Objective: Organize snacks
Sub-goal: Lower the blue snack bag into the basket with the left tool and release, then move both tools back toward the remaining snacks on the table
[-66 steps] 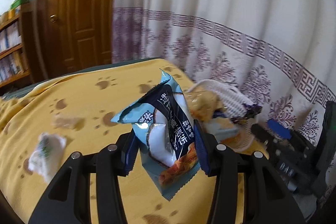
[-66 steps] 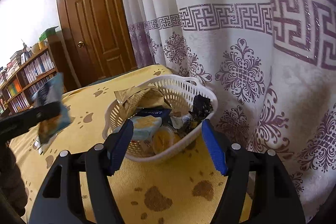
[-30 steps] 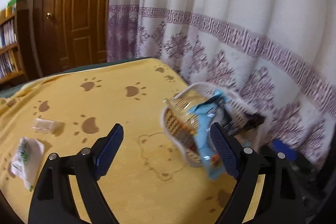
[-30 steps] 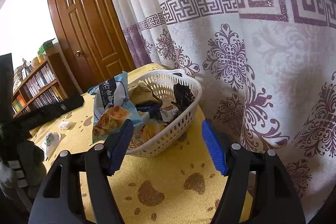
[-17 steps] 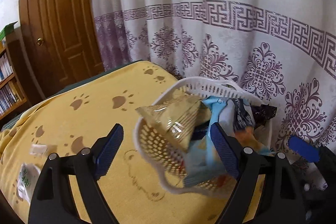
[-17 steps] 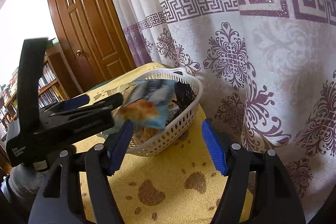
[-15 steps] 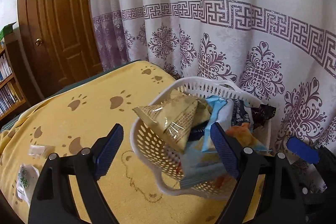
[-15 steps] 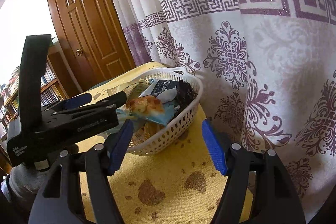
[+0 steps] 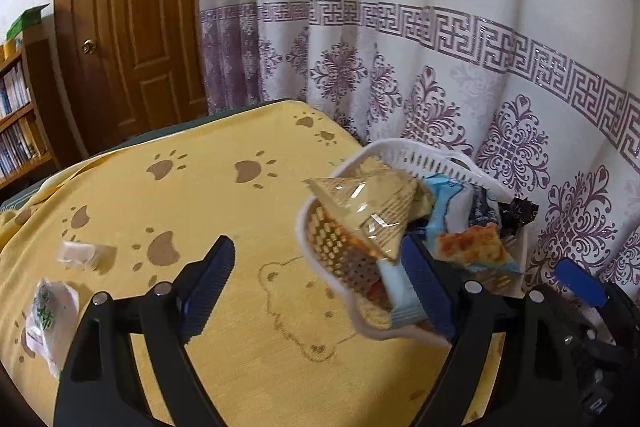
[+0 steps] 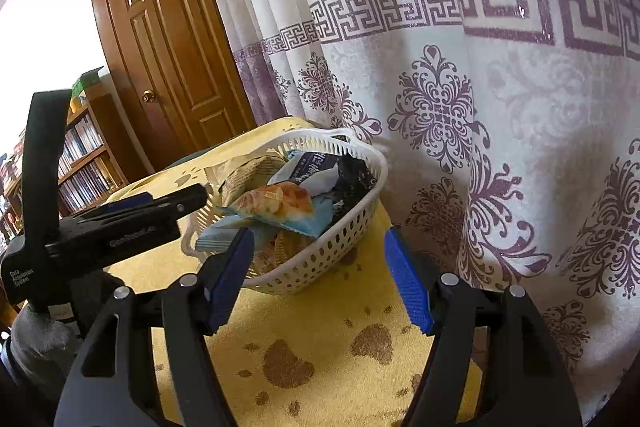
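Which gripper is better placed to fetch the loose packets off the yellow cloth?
Left. The left gripper is open and views the green-printed white packet; the right gripper faces the basket.

Soft daylight, fisheye-bent edges, dark corners, mostly sharp

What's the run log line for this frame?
left claw: open, empty | right claw: open, empty | blue snack bag: in white basket | two small packets: on yellow cloth

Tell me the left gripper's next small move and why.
Probably swing the open, empty left gripper toward the white-and-green packet on the yellow paw-print cloth: it lies outside the white plastic basket, where the light-blue snack bag already rests.
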Demonstrator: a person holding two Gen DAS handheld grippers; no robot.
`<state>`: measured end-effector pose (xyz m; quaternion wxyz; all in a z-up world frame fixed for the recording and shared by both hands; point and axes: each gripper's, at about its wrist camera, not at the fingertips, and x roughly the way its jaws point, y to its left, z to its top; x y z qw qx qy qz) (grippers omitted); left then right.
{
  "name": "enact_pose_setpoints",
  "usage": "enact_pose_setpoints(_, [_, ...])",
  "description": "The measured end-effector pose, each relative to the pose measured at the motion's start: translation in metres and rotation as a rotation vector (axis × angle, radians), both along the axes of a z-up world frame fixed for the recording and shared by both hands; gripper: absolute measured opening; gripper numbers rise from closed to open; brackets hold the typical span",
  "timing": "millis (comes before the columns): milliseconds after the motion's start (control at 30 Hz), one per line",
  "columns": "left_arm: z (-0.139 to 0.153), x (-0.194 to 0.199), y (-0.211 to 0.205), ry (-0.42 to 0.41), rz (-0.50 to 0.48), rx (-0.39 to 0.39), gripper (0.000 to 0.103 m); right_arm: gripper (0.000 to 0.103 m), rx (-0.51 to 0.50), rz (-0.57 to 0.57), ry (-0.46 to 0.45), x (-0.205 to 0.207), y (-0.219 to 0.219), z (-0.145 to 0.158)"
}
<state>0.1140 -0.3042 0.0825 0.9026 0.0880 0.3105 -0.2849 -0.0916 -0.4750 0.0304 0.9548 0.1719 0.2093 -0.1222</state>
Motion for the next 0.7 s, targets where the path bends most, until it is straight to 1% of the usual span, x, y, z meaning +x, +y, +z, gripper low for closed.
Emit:
enact_pose_setpoints(133, [0.001,0.003,0.017,0.007,0.029,-0.002,0.085,0.069,-0.011,0.013,-0.007,-0.001,0.008,0.006])
enact_pose_setpoints(333, [0.001,0.012,0.055,0.025,0.098,-0.009,0.085,0.07,-0.026,0.044,-0.012,0.0,0.026,0.012])
enact_pose_setpoints(567, [-0.003,0.025,0.112,0.05,0.205,-0.021,0.085,0.07,-0.043,0.091,-0.014,0.005,0.052,0.018])
enact_pose_setpoints(700, [-0.008,0.032,0.144,0.05,0.278,-0.004,0.085,0.07,-0.058,0.127,-0.006,0.01,0.071,0.019])
